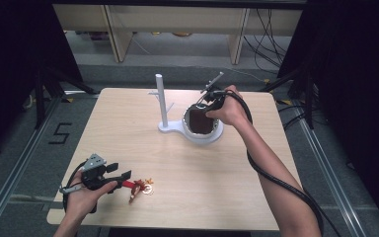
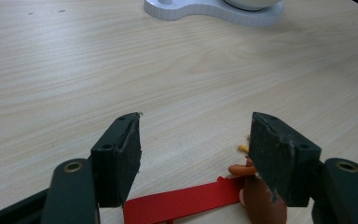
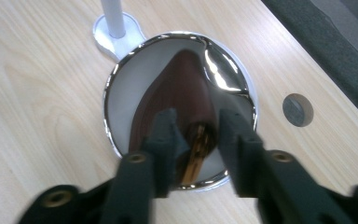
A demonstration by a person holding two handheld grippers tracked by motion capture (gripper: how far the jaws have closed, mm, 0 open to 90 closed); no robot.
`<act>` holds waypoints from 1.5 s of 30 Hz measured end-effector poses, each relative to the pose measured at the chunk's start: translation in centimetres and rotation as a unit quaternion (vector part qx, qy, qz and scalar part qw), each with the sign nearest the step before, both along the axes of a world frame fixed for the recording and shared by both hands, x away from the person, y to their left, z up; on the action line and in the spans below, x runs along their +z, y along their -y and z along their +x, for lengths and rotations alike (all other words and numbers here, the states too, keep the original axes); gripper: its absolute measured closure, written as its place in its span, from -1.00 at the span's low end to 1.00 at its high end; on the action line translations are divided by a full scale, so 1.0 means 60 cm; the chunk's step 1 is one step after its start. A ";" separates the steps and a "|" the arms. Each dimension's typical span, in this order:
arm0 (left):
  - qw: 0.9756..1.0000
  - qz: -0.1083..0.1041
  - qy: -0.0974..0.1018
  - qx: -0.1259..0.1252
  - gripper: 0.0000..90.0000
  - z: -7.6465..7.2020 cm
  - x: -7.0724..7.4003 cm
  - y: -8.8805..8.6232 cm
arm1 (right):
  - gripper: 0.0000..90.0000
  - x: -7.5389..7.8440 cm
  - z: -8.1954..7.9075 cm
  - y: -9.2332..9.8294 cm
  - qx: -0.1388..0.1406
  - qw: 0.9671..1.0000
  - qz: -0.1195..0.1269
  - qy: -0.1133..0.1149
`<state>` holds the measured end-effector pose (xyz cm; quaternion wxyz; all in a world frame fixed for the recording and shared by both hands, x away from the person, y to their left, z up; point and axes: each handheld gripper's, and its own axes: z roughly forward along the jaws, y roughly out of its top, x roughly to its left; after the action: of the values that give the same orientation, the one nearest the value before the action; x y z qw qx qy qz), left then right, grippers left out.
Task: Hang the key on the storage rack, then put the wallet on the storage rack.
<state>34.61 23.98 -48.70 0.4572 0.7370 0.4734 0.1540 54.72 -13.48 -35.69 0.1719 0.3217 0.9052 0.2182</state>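
At upper right of the high view, the right gripper (image 1: 208,102) hangs over the brown pouch (image 3: 179,93) in the bowl (image 3: 121,88), jaws parted around (not gripping) its gold clasp (image 3: 196,154). A floor mark reads "5" (image 1: 60,133).

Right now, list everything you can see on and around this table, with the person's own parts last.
Table: one, light wood, centre of the high view.
Stand: one, white, upright post on a flat base, far middle of the table.
Bowl: one, shiny silver rim, on the stand's base, beside the post.
Brown piece: one, dark brown with a brass-coloured end, inside the bowl.
Small toy: one, orange-brown with a red strap, near left of the table.
Shelving: pale wood, beyond the table.
Left gripper: black, open, over the red strap.
Right gripper: black, jaws apart either side of the brass end.
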 end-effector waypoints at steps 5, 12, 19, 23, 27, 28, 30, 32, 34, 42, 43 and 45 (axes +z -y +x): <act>1.000 -0.002 0.002 -0.002 -0.26 0.000 0.001 -0.003 | 0.06 0.002 -0.003 0.008 -0.016 1.000 0.010 0.014; 1.000 -0.003 0.002 -0.009 -0.31 -0.003 0.004 -0.003 | 0.09 -0.002 -0.034 0.046 -0.048 0.998 0.044 0.010; 1.000 0.000 0.001 -0.013 -0.35 -0.003 0.009 -0.005 | 0.22 -0.030 -0.064 0.075 -0.065 0.996 0.066 -0.017; 1.000 0.003 0.001 -0.024 -0.38 -0.005 0.013 0.000 | 0.32 -0.058 -0.090 0.096 -0.076 0.992 0.089 -0.045; 0.999 0.005 0.003 -0.047 -0.39 -0.007 0.017 0.006 | 0.34 -0.074 -0.100 0.110 -0.082 0.990 0.095 -0.059; 0.999 0.010 0.002 -0.048 -0.39 -0.009 0.019 0.008 | 0.34 -0.074 -0.100 0.110 -0.082 0.990 0.095 -0.059; 0.998 0.015 0.002 -0.057 -0.39 -0.012 0.022 0.011 | 0.34 -0.080 -0.106 0.120 -0.087 0.990 0.093 -0.060; 0.998 0.017 0.000 -0.061 -0.39 -0.013 0.023 0.012 | 0.34 -0.081 -0.108 0.123 -0.088 0.990 0.094 -0.063; 0.998 0.023 -0.002 -0.063 -0.39 -0.016 0.024 0.015 | 0.34 -0.084 -0.111 0.131 -0.087 0.990 0.097 -0.062; 0.996 0.033 -0.011 -0.077 -0.39 -0.025 0.022 0.020 | 0.34 -0.094 -0.116 0.135 -0.093 0.987 0.101 -0.079; 0.996 0.037 -0.012 -0.078 -0.39 -0.027 0.022 0.020 | 0.35 -0.096 -0.116 0.135 -0.092 0.987 0.100 -0.080; 0.997 0.028 -0.012 -0.072 -0.38 -0.029 0.018 0.023 | 0.36 -0.102 -0.116 0.136 -0.092 0.987 0.102 -0.088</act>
<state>32.87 22.61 -47.60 0.4402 0.7837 0.4202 0.1249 47.77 -21.67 -41.83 0.0769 0.4373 0.8566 0.2629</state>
